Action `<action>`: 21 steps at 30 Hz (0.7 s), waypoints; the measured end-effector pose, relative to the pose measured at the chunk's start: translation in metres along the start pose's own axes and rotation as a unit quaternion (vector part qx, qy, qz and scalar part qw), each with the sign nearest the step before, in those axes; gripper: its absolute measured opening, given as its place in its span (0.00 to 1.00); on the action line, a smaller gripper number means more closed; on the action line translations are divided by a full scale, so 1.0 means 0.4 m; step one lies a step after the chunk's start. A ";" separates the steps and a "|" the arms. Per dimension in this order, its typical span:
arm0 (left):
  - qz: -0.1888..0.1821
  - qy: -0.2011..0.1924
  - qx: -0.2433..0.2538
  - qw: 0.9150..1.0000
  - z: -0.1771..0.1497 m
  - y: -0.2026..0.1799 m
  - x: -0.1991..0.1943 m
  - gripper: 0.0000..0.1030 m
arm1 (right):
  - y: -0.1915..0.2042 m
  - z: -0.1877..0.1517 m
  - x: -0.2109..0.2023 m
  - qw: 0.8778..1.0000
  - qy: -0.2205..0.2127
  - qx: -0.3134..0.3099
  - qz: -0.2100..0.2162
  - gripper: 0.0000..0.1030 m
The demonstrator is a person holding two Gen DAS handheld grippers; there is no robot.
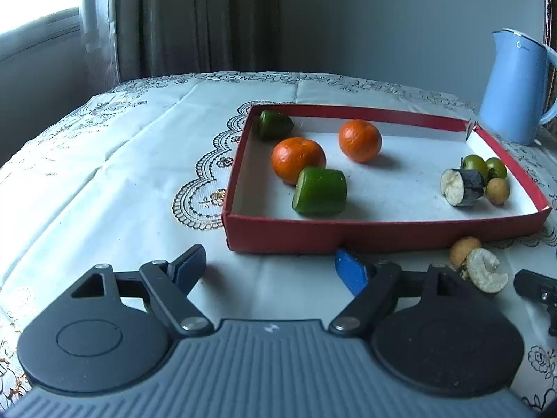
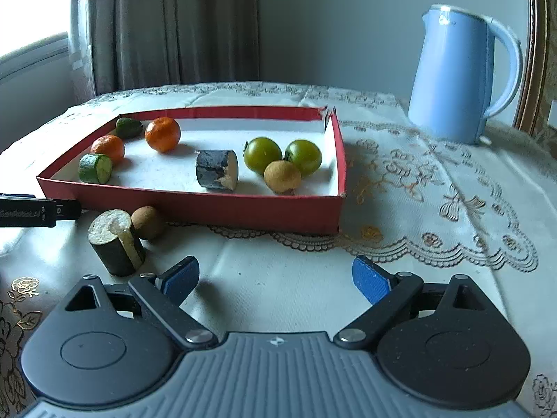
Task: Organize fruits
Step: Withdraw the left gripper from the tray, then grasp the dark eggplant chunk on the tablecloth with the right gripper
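A red tray (image 1: pixel 289 235) (image 2: pixel 195 205) holds two oranges (image 1: pixel 298 159) (image 2: pixel 162 133), two green cucumber pieces (image 1: pixel 320 191) (image 2: pixel 95 168), a dark cut piece (image 1: pixel 463 187) (image 2: pixel 216 170), two green tomatoes (image 2: pixel 263 154) and a small brown fruit (image 2: pixel 282 176). Outside the tray's front wall lie a dark cut piece (image 2: pixel 116 242) (image 1: pixel 485 270) and a brown fruit (image 2: pixel 148 222) (image 1: pixel 463 248). My left gripper (image 1: pixel 271 270) is open and empty in front of the tray. My right gripper (image 2: pixel 276 277) is open and empty, right of the loose pieces.
A light blue kettle (image 2: pixel 456 80) (image 1: pixel 515 87) stands at the back right on the white lace tablecloth (image 2: pixel 435 181). Curtains and a window are behind the table at the left. The left gripper's tip (image 2: pixel 34 212) shows at the right wrist view's left edge.
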State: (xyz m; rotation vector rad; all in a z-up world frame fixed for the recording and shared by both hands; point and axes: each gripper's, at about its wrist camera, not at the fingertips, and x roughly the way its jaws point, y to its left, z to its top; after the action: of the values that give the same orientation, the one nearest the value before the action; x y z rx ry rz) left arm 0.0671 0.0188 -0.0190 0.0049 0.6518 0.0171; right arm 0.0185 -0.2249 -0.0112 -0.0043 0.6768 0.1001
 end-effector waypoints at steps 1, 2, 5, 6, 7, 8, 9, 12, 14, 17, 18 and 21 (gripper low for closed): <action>0.001 -0.002 0.003 1.000 -0.002 -0.002 0.000 0.77 | 0.003 -0.002 -0.005 1.000 -0.002 -0.004 -0.004 0.93; 0.002 -0.004 0.006 1.000 -0.003 -0.004 -0.001 0.77 | 0.006 -0.005 -0.011 1.000 -0.003 -0.005 -0.003 0.93; 0.005 -0.004 0.011 1.000 -0.005 -0.007 -0.001 0.79 | 0.007 -0.018 -0.037 1.000 -0.007 0.009 0.009 0.93; 0.006 -0.003 0.010 1.000 -0.005 -0.007 0.000 0.80 | 0.007 -0.022 -0.048 1.000 -0.008 0.017 0.017 0.93; 0.005 -0.003 0.008 1.000 -0.004 -0.005 0.000 0.81 | 0.011 -0.028 -0.061 0.999 -0.011 0.023 0.031 0.93; 0.004 -0.001 0.005 1.000 -0.004 -0.004 0.002 0.82 | 0.016 -0.029 -0.070 0.999 -0.014 0.026 0.040 0.92; 0.003 0.000 0.002 1.000 -0.003 -0.002 0.003 0.82 | 0.024 -0.029 -0.077 0.999 -0.016 0.025 0.046 0.92; 0.005 0.002 0.002 1.000 -0.003 -0.002 0.005 0.87 | 0.067 -0.023 -0.092 0.998 -0.024 0.008 0.065 0.91; 0.006 0.002 0.003 1.000 -0.002 -0.003 0.005 0.88 | 0.102 -0.016 -0.099 0.997 -0.033 -0.009 0.071 0.86; 0.005 0.002 0.000 1.000 -0.003 0.001 0.006 0.89 | 0.136 -0.002 -0.096 0.996 -0.033 -0.021 0.079 0.70; 0.007 0.002 -0.003 1.000 -0.002 0.002 0.006 0.89 | 0.143 0.002 -0.093 0.996 -0.031 -0.022 0.085 0.68; 0.013 0.000 -0.012 1.000 -0.002 0.009 0.005 0.89 | 0.157 0.013 -0.070 0.996 -0.022 -0.021 0.088 0.61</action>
State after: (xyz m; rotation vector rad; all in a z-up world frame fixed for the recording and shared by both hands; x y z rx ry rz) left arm 0.0680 0.0225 -0.0208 -0.0102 0.6510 0.0507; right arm -0.0058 -0.1646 0.0121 0.0163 0.6294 0.2833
